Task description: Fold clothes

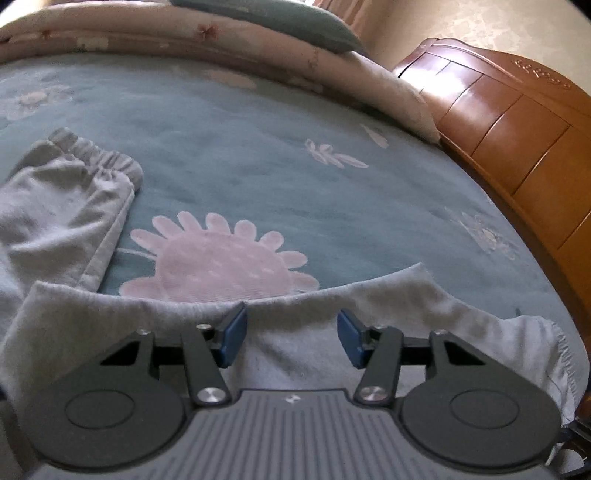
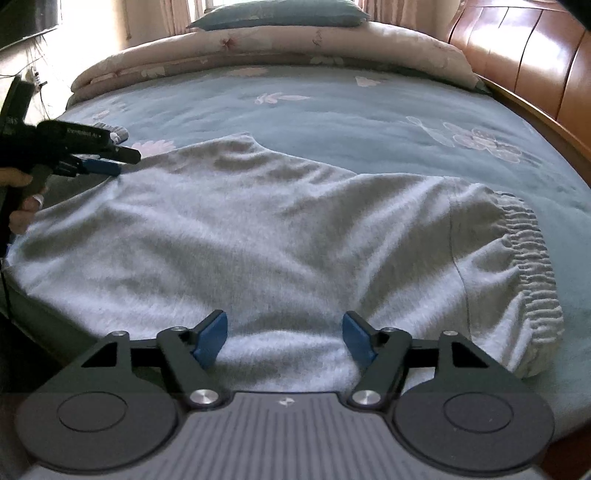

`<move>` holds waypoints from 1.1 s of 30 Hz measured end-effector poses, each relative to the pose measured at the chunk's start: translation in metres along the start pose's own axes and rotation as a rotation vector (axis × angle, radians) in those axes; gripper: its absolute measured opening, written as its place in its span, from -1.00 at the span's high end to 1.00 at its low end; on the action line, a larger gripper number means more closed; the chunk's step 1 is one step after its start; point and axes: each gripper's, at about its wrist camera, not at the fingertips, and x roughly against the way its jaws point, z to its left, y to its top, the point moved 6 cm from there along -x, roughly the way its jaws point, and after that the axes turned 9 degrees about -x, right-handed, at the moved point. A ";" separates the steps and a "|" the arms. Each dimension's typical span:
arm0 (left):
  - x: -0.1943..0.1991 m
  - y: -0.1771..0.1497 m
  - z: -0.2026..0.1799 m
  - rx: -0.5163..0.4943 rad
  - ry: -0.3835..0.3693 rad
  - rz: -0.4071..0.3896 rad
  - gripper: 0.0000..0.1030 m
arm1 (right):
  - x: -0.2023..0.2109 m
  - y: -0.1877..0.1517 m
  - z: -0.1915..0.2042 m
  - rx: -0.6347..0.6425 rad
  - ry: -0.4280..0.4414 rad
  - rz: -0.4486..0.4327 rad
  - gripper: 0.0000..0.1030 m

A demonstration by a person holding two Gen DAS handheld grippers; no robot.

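A teal bedspread (image 2: 332, 122) with pale pink flower prints covers the bed. At its far end lies a rolled pink floral quilt (image 2: 266, 48), a teal pillow (image 2: 280, 14) resting on top. A glossy wooden headboard (image 1: 509, 122) runs along the right.

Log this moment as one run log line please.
stage: grey pants folded on bed | left claw: open over cloth | right claw: open over cloth | waistband: right side
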 end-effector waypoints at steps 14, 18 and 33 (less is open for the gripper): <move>0.010 -0.052 -0.065 -0.085 -0.188 0.091 -0.36 | 0.000 0.034 -0.067 -0.151 -0.101 -0.052 -0.60; 0.013 -0.051 -0.053 -0.037 -0.192 0.076 -0.36 | 0.002 0.018 -0.083 -0.198 -0.059 -0.069 -0.60; 0.014 -0.011 -0.080 -0.153 -0.170 0.016 -0.46 | 0.013 0.053 -0.050 -0.079 0.035 -0.210 -0.77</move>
